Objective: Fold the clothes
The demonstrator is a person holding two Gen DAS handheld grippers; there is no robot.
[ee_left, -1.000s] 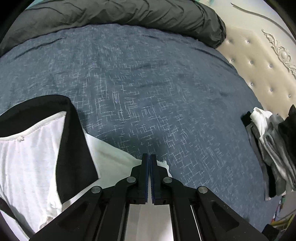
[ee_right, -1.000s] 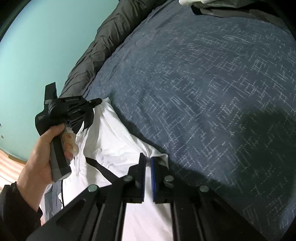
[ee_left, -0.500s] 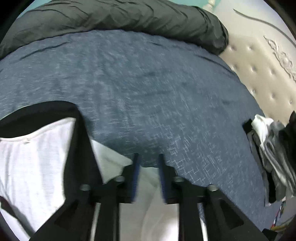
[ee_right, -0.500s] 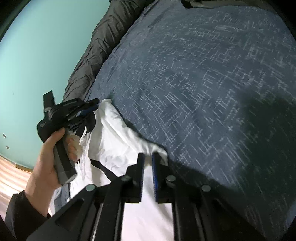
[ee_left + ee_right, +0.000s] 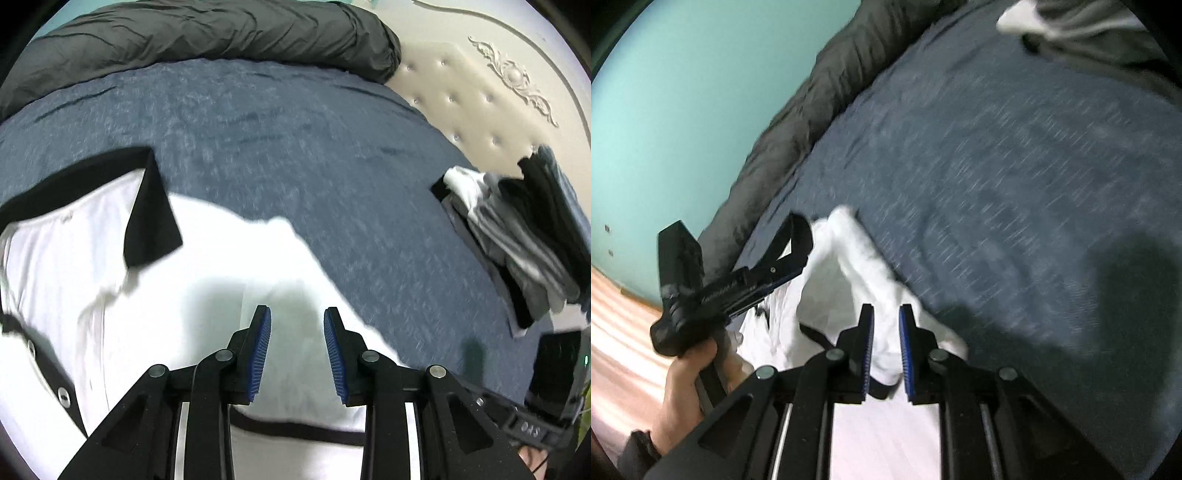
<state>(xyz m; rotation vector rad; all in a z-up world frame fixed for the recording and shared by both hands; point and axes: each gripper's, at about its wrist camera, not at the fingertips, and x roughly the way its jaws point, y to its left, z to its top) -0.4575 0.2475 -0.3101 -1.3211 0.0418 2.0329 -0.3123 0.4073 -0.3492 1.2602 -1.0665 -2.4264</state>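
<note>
- The white polo shirt point(image 5: 207, 295) with black collar point(image 5: 147, 206) lies on the blue bedspread point(image 5: 295, 147), at the near edge, well apart from the pile of folded clothes point(image 5: 517, 236) by the headboard point(image 5: 480, 103).
- The left gripper point(image 5: 297, 347) hovers over the shirt with its jaws parted and nothing between the pads.
- The right gripper point(image 5: 886, 347) has its jaws opening; white cloth sits in the gap, pads apparently no longer pressing.
- Judged step: 1 fold laid down, both tools letting go.
- Next: pull both clear of the shirt, then regrip an edge for fold 2.
</note>
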